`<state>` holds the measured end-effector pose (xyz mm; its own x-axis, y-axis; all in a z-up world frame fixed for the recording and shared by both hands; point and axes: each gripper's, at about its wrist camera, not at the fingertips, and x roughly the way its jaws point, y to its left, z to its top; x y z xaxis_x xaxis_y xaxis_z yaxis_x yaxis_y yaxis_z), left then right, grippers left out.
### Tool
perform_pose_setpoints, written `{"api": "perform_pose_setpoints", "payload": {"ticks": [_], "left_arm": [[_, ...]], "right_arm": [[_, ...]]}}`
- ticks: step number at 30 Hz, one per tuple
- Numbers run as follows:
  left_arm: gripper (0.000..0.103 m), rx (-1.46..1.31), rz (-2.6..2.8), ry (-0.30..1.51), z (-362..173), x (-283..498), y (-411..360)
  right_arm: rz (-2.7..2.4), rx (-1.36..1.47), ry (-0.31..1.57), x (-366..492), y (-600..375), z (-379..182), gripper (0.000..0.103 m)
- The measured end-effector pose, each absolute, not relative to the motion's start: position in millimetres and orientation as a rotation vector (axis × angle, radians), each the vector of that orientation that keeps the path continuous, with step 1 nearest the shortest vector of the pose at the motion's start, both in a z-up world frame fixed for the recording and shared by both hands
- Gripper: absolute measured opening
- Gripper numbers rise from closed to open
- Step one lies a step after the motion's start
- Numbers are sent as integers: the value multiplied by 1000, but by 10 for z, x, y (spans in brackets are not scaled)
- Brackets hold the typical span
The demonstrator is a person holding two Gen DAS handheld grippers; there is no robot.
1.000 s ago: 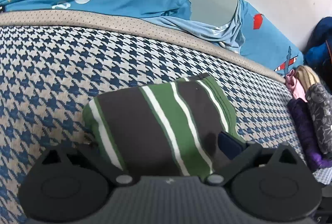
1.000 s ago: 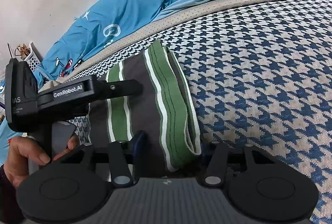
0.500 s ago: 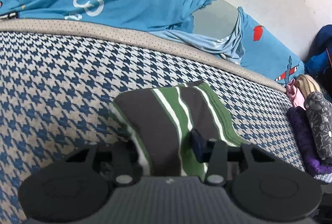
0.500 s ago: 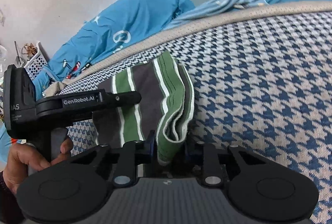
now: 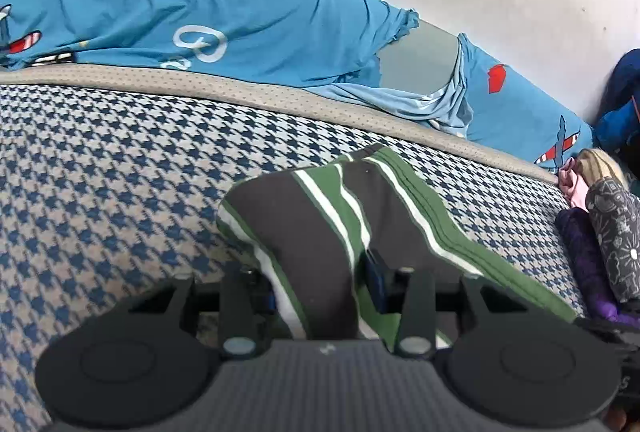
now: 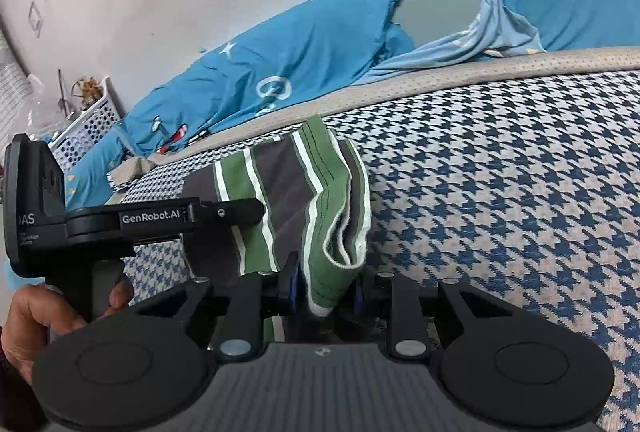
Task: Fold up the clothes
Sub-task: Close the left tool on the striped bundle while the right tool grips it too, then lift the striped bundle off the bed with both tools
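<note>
A folded garment [image 5: 320, 224] in green, dark grey and white stripes lies on the blue-and-white houndstooth bed cover [image 5: 100, 167]. My left gripper [image 5: 320, 292] is shut on its near left edge, and the cloth bunches up between the pads. In the right wrist view the same striped garment [image 6: 280, 183] hangs partly lifted, with my right gripper [image 6: 326, 292] shut on its green-hemmed right edge. The body of the left gripper [image 6: 160, 220] shows there at the left, held by a person's hand [image 6: 36, 316]. The garment's far end still rests on the cover.
Rolled clothes, purple and dark patterned [image 5: 608, 232], lie at the cover's right edge with a pink piece [image 5: 572, 183] behind. A blue printed sheet [image 5: 200, 19] is heaped along the wall. A white perforated basket [image 6: 88, 123] stands at the far left.
Both grippers went from open around the garment's near edge to shut on it. They have since risen, lifting and bunching the near edge off the cover.
</note>
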<state>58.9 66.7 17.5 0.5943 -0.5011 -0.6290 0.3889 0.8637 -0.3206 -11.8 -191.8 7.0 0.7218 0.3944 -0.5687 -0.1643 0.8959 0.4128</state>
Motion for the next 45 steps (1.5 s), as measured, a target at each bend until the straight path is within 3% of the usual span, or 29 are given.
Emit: {"api": "perform_pose_setpoints", "payload": {"ticks": [17, 19, 20, 21, 24, 33, 45], "left_arm": [[36, -228, -367, 819, 90, 163, 1263], [43, -238, -356, 819, 45, 179, 1326], [52, -251, -352, 816, 31, 195, 1364], [61, -264, -349, 812, 20, 211, 1401], [75, -309, -352, 801, -12, 264, 1497], [91, -374, -388, 835, -125, 400, 1529], [97, -358, -400, 876, -236, 495, 1325]], "right_arm": [[403, 289, 740, -45, -1635, 18, 25], [369, 304, 752, -5, -1639, -18, 28], [354, 322, 757, 8, -1660, -24, 31], [338, 340, 762, 18, -1684, -25, 35], [288, 373, 762, 4, -1780, -9, 50], [249, 494, 818, -132, -2097, -3, 53], [282, 531, 909, -174, -2078, -205, 54]]}}
